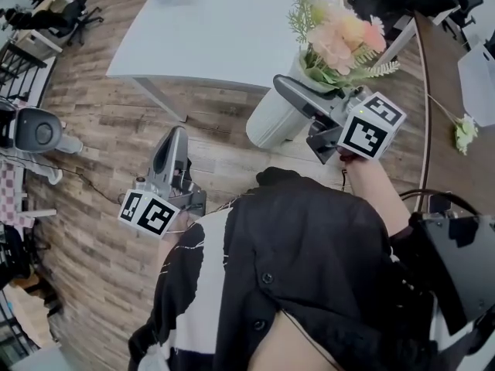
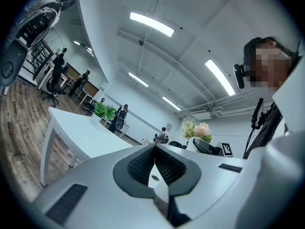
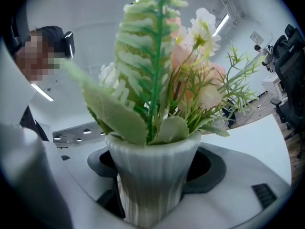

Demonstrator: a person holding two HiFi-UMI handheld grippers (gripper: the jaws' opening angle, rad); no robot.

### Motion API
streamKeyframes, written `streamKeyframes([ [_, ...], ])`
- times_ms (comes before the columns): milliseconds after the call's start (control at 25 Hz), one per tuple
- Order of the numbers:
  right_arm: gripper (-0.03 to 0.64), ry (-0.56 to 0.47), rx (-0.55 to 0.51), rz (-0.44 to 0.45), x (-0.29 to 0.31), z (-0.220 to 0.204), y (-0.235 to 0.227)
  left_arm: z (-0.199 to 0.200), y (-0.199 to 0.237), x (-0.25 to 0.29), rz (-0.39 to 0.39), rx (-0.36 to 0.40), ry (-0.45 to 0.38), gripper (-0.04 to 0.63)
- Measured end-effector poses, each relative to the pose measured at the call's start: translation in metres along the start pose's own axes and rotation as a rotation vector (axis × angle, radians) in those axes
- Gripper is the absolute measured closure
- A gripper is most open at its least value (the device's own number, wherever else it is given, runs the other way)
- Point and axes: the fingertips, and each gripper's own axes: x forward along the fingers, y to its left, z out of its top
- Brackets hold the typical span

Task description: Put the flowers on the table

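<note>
The right tool (image 1: 303,103) grasps a white ribbed vase (image 3: 150,175) of pink flowers (image 1: 340,37) and green ferns, off the white counter's (image 1: 209,29) near edge. The left tool (image 2: 155,162) is clenched, empty.

Bright, even light here, pouring from ceiling strips (image 2: 151,24) above the left fingers (image 2: 138,166). Both gripper views bow hard and go black at the corners. The vase (image 3: 150,175) between the right fingers (image 3: 209,168) is soft, the flowers (image 3: 190,80) blurred; the counter (image 1: 209,29) glares pale.
</note>
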Motion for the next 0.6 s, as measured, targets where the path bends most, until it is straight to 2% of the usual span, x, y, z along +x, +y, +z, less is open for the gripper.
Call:
streamKeyframes([
  [200,0.252,0.016,0.004,0.002,0.004,0.002,-0.001,-0.001,-0.008,0.002,-0.009,-0.012,0.002,0.583],
  [360,0.252,0.040,0.007,0.025,0.058,0.002,-0.028,0.010,0.034,0.024,0.020,-0.046,-0.005,0.583],
  [600,0.252,0.052,0.001,0.053,0.099,0.015,-0.042,0.027,0.061,0.038,0.063,-0.065,-0.033,0.583],
])
